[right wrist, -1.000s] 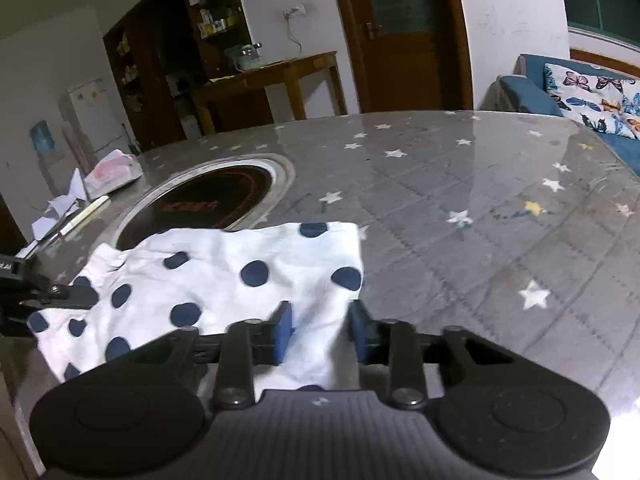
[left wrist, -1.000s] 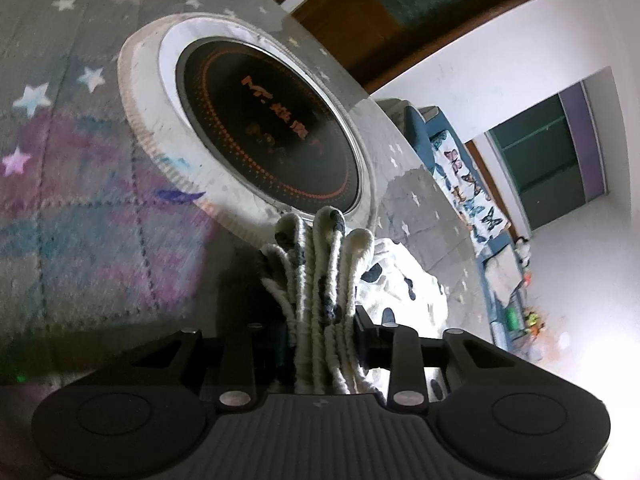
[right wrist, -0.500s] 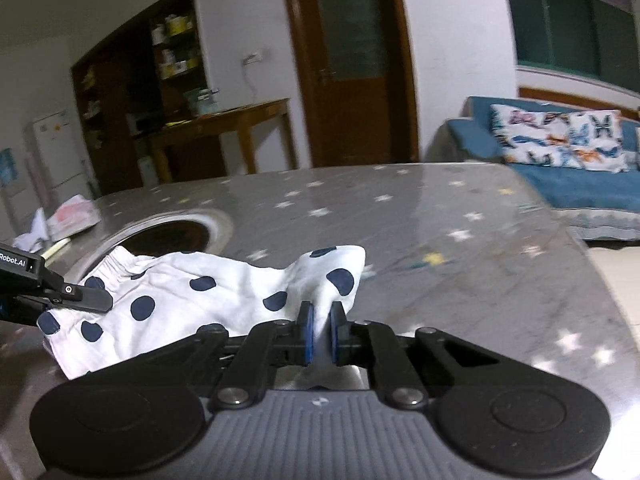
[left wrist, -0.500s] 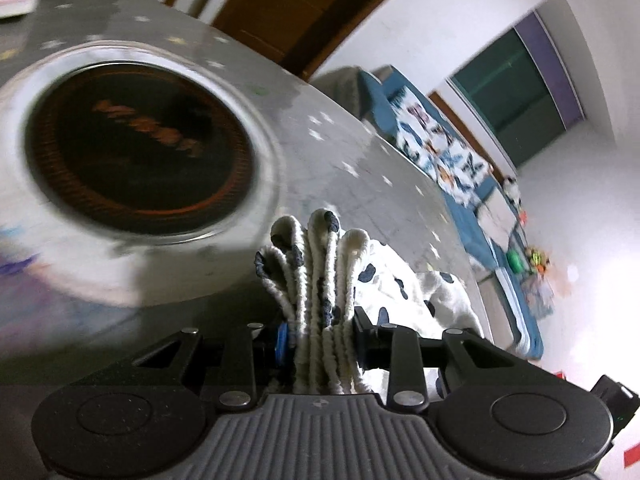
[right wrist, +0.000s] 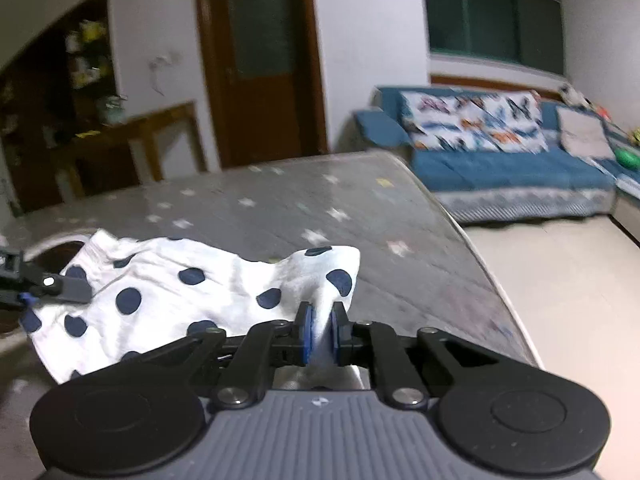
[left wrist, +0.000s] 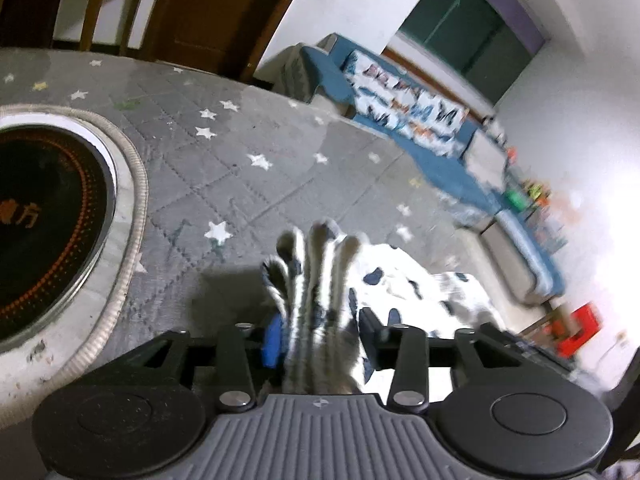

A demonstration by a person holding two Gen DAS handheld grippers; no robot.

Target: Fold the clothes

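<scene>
A white garment [right wrist: 168,292] with dark dots is stretched between the two grippers above the table [right wrist: 400,240]. In the right wrist view, a pinched corner of the cloth is clamped tight between the blue pads [right wrist: 306,334] of the right gripper [right wrist: 320,334], and the rest of the cloth spreads away to the left of those fingers, sagging toward the tabletop.

In the left wrist view, the gathered, ribbed waistband is seen standing bunched between the fingers of the left gripper [left wrist: 320,338], with the cloth trailing off to their right. The left jaws have just been opening. The left blue pad [left wrist: 274,340] is seen touching or just beside the bunch, while a small gap seems to show at the right finger; the picture is blurred, so it cannot be told whether the bunch is pressed.

A round black cooktop [left wrist: 44,224] set in the table lies well to the left of the left fingers. A blue sofa [right wrist: 500,160] is seen beyond the table's far edge.
</scene>
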